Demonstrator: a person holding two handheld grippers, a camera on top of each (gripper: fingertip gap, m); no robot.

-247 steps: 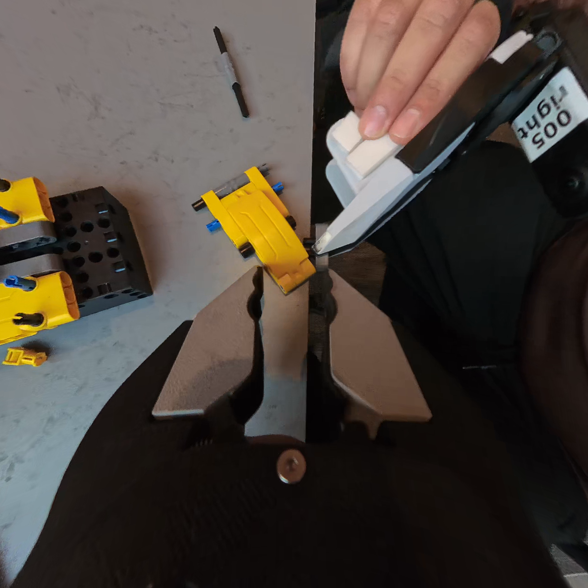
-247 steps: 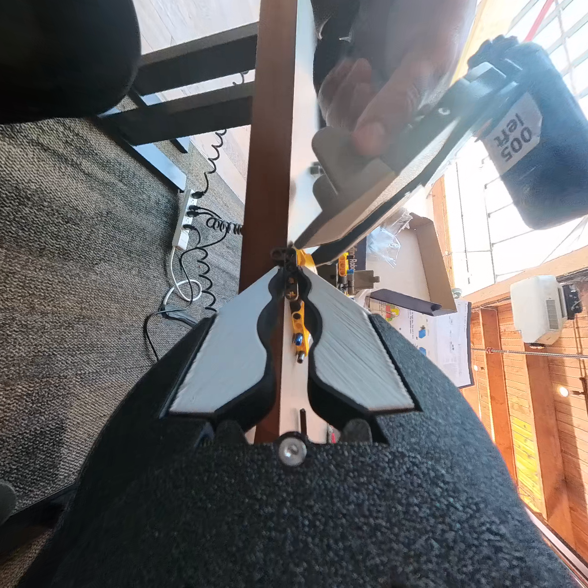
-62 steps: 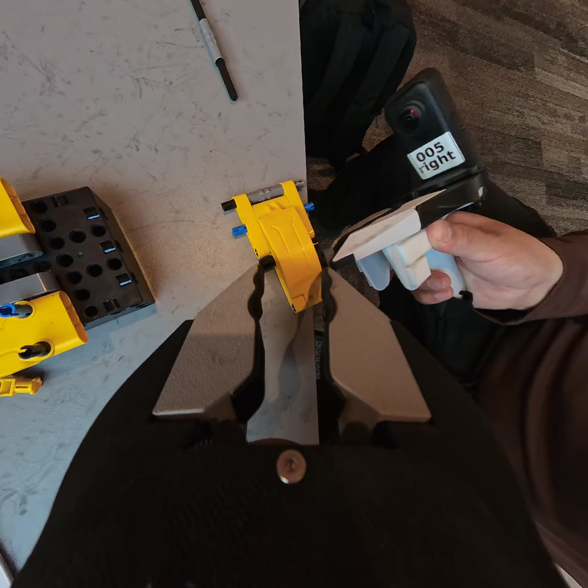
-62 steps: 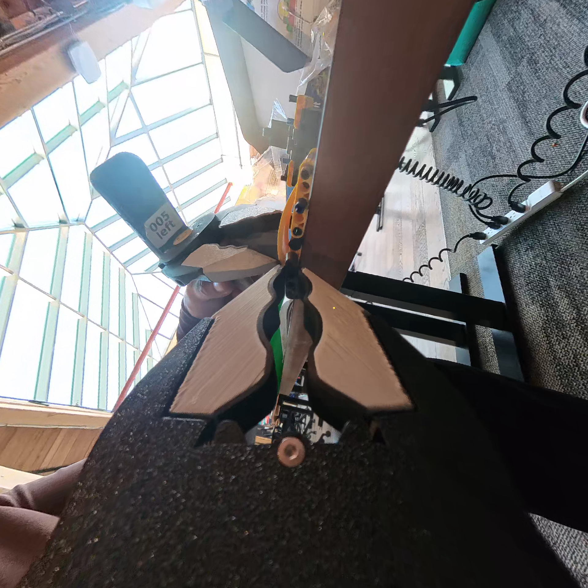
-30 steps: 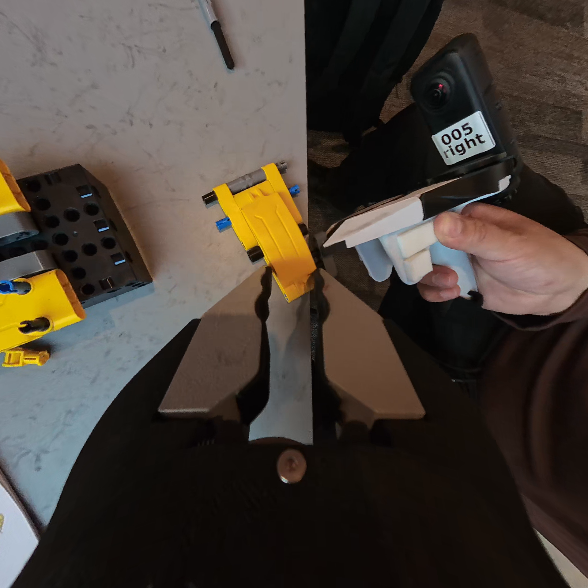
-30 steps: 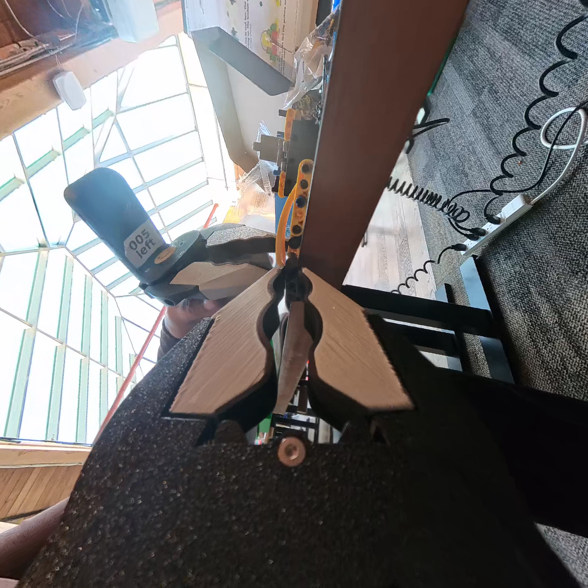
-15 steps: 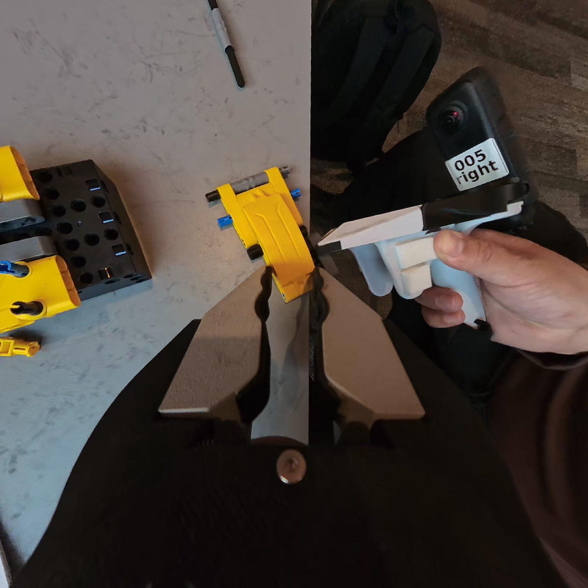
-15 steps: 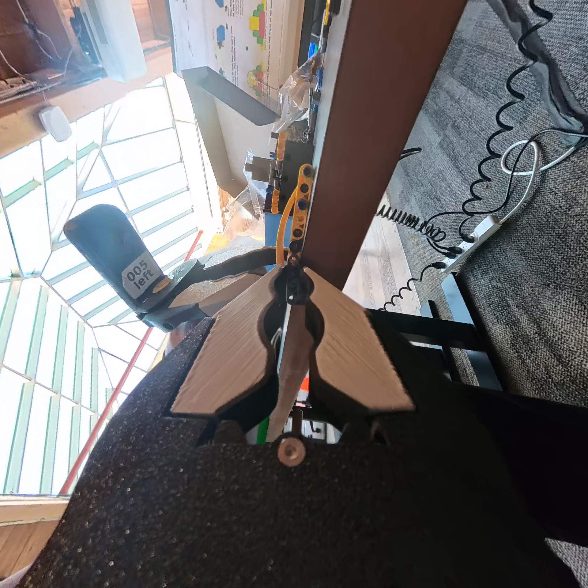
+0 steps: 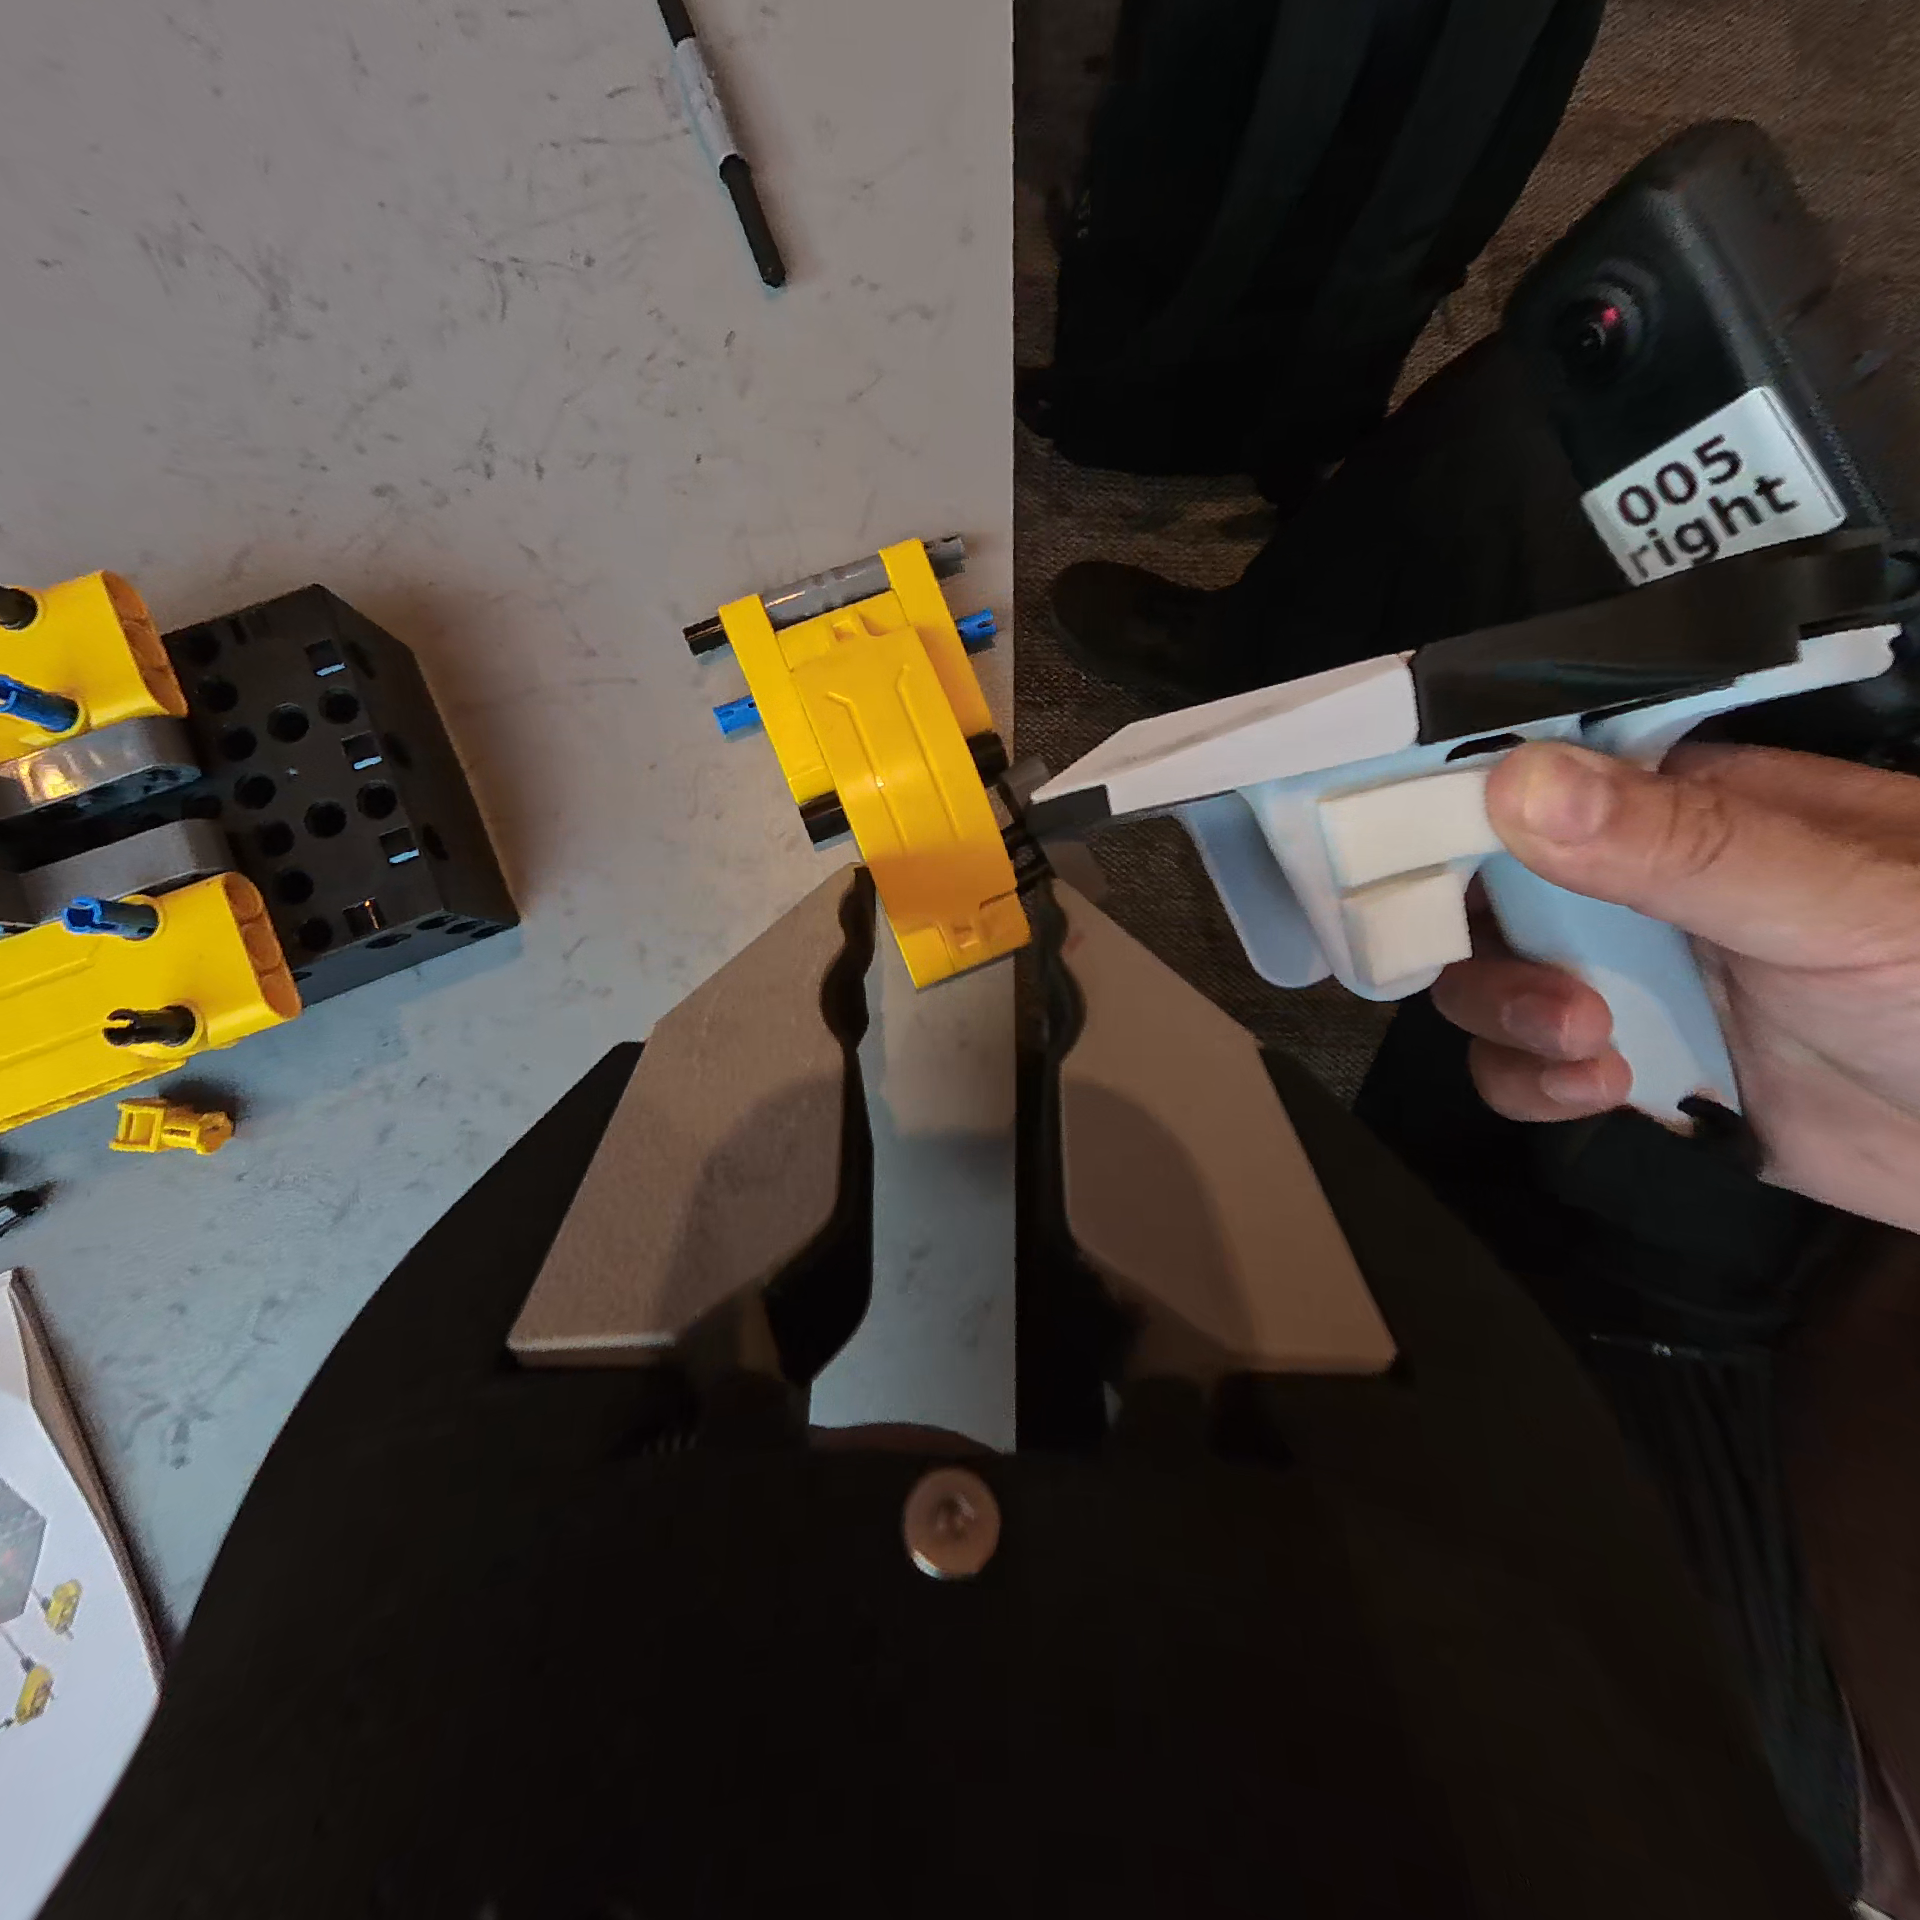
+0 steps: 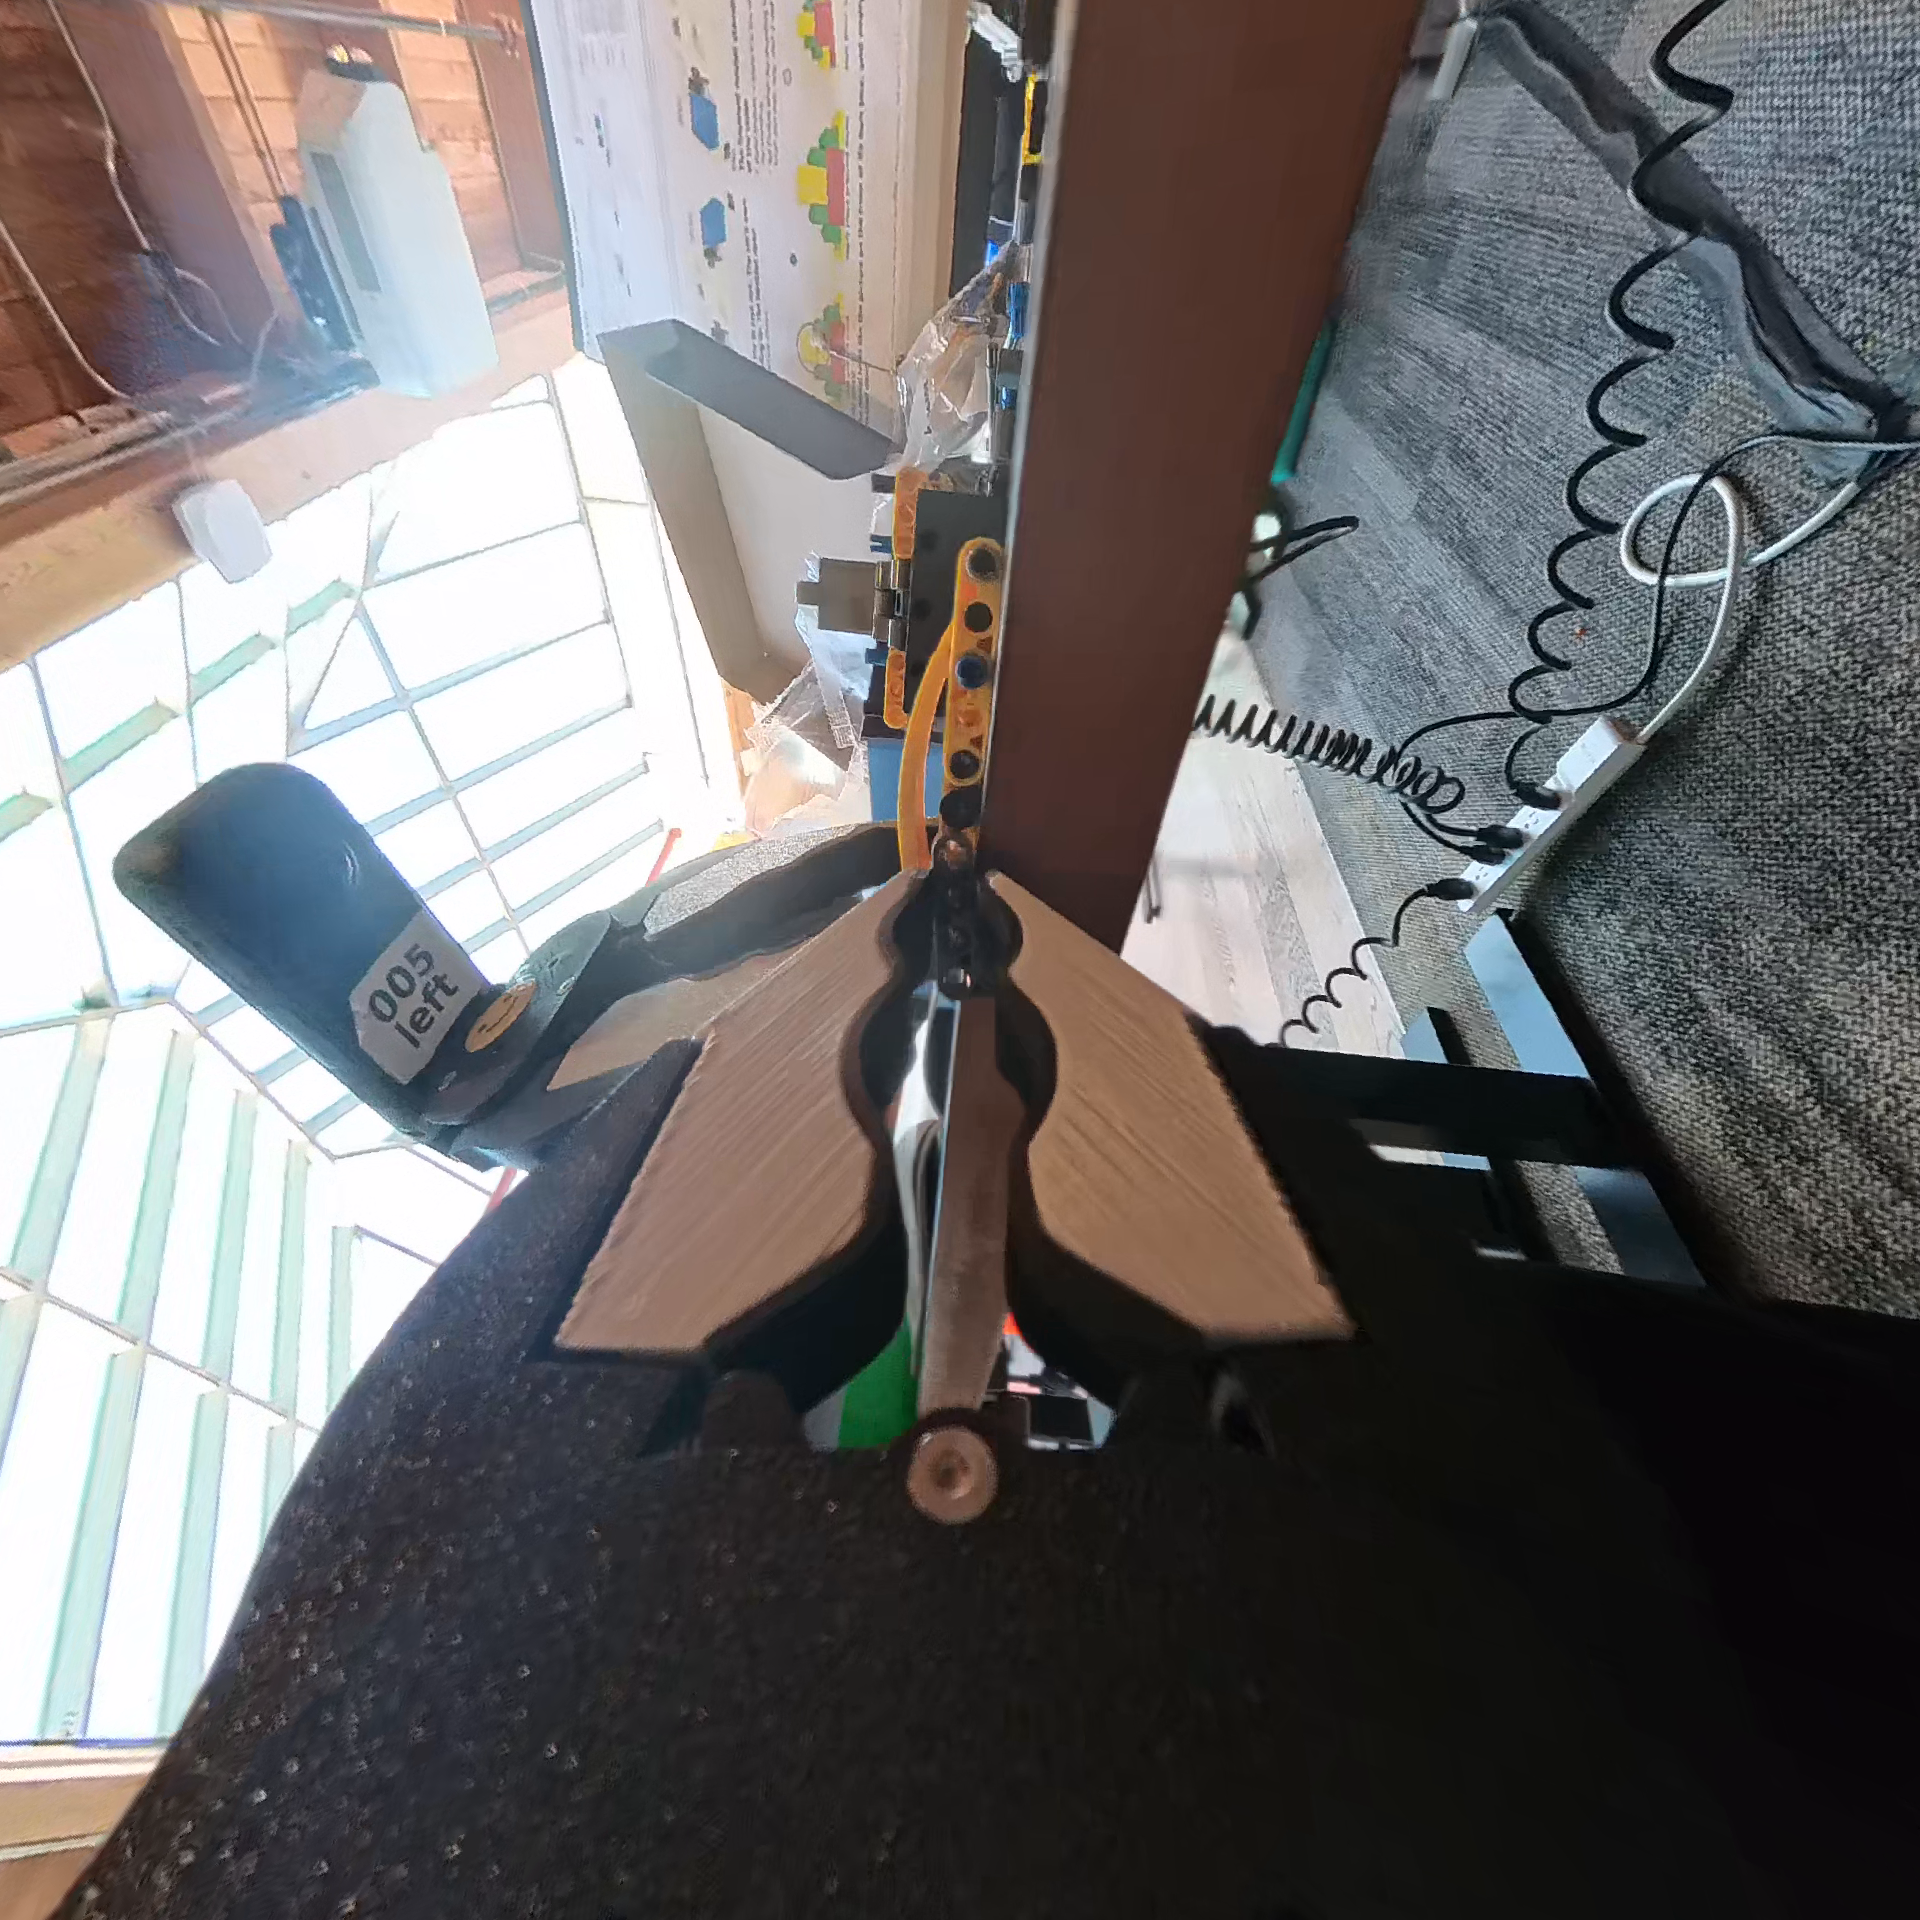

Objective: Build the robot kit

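**Two grippers meet on a yellow piece at the table's edge**

In the left wrist view, our left gripper [image 9: 951, 920] is clenched on the near end of a yellow panel assembly [image 9: 883, 764], which lies at the right edge of the grey table [image 9: 416, 312], its black pins overhanging slightly. The right gripper [image 9: 1049, 800], in a hand [image 9: 1714, 935], comes in from beyond that edge, its tips pinched on a small dark pin at the assembly's side. We judge a steady hold and a straight push along the pin's axis serve best. Toward the table's left edge sits a black perforated block [image 9: 312, 769] with yellow parts; a marker pen [image 9: 722, 145] lies near the far edge. Between them the tabletop offers room.

In the right wrist view, our right gripper [image 10: 956, 925] is closed on the dark pin against the table's brown edge [image 10: 1143, 416]; the yellow assembly [image 10: 961, 675] shows edge-on. The left gripper's body [image 10: 499, 997] lies just beside, so clearance is tight.
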